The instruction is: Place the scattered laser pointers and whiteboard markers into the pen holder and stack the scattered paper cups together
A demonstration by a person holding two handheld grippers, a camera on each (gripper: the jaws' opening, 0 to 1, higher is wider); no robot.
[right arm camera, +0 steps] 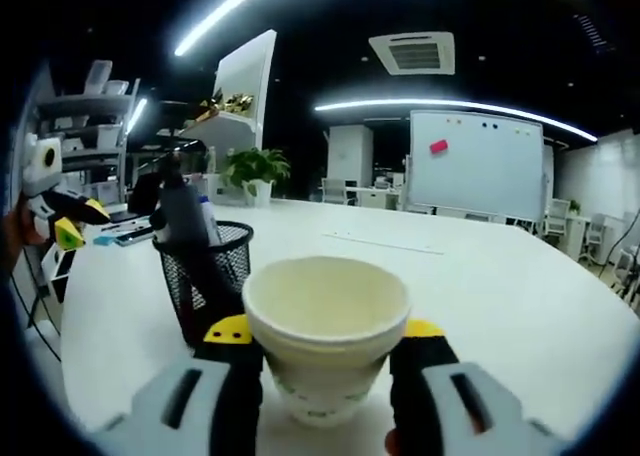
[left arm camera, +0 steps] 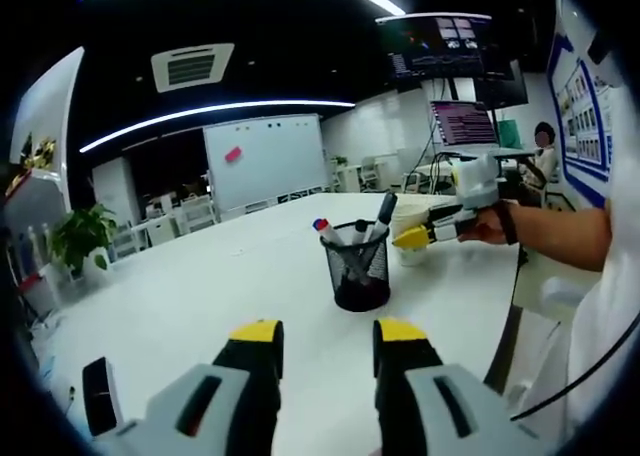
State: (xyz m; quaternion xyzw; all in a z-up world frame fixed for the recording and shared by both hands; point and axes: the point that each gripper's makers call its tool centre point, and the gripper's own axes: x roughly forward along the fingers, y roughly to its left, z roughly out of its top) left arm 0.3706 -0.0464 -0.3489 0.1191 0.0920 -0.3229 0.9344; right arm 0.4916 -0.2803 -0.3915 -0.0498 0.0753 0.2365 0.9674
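Observation:
A white paper cup [right arm camera: 325,316] sits between the jaws of my right gripper [right arm camera: 325,331], which press on both of its sides; a second rim under the top one suggests stacked cups. It is just right of the black mesh pen holder [right arm camera: 207,276], which holds several markers [right arm camera: 183,216]. In the left gripper view the pen holder [left arm camera: 360,271] stands mid-table with markers [left arm camera: 384,216] sticking up. Beside it are the right gripper [left arm camera: 425,234], in a person's hand, and the cup [left arm camera: 408,254]. My left gripper [left arm camera: 328,336] is open and holds nothing, well short of the holder.
A dark phone [left arm camera: 98,394] lies on the white table [left arm camera: 200,296] at the near left. The table's right edge [left arm camera: 510,326] runs close to the person's body. A potted plant [left arm camera: 82,238] and a whiteboard [left arm camera: 265,161] stand beyond the table. The left gripper [right arm camera: 60,221] shows at the far left.

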